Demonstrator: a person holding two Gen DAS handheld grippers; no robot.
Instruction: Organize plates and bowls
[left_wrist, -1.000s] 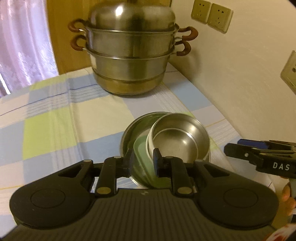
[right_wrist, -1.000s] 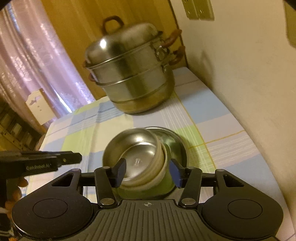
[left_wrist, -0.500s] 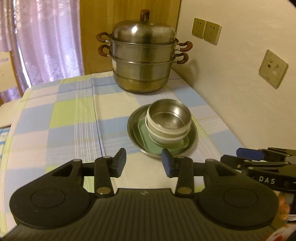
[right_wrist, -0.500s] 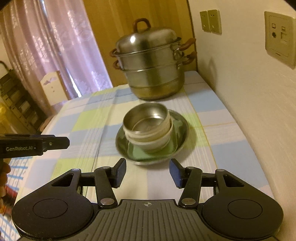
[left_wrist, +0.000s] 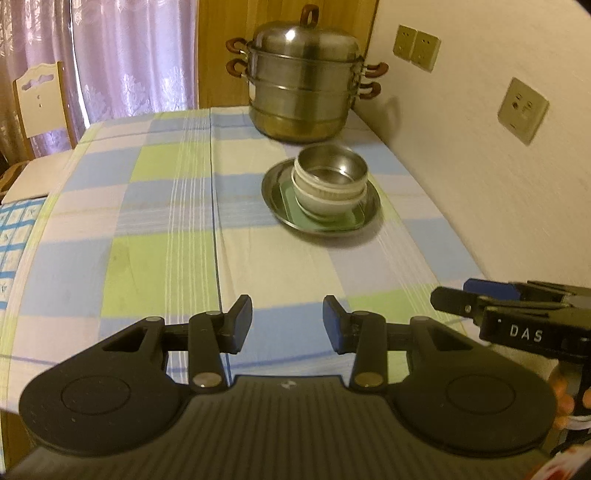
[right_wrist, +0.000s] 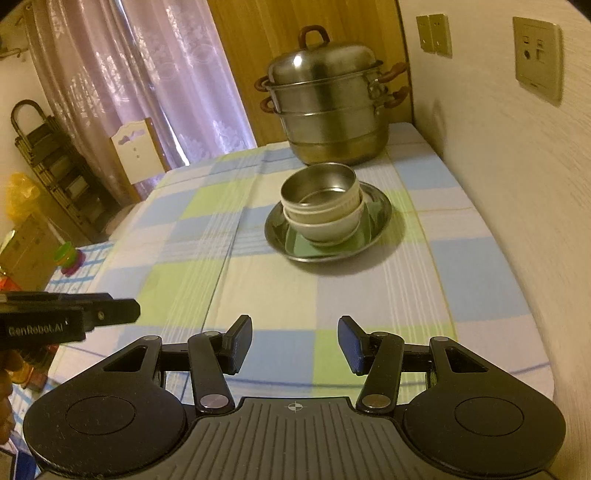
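Since half a second ago I have pulled both grippers back toward the near edge, and the stack of dishes now sits farther from my jaws. My left gripper (left_wrist: 287, 324) stands with its jaws apart and holds nothing; my right gripper (right_wrist: 294, 344) is the same, spread wide and empty. The pads are flat and blue, on black matte arms.

Under both lies the tablecloth (left_wrist: 159, 236), a soft cloth with blue, green and pale checks and thin white stripes. Between my jaws and the stack there is only bare cloth.

The stack is well ahead and a little to the right. A shiny steel bowl (left_wrist: 333, 167) sits inside a white bowl (left_wrist: 325, 203), smooth and round. They rest on a green rectangular tray (left_wrist: 354, 219), which lies in a round steel plate (left_wrist: 275, 195) with a raised rim.

Behind the stack stands a large steel steamer pot (left_wrist: 304, 81) with brown handles. The pale wall (left_wrist: 480, 177) runs just beside the right edge of the table, so that side is narrow; the left side is wide.
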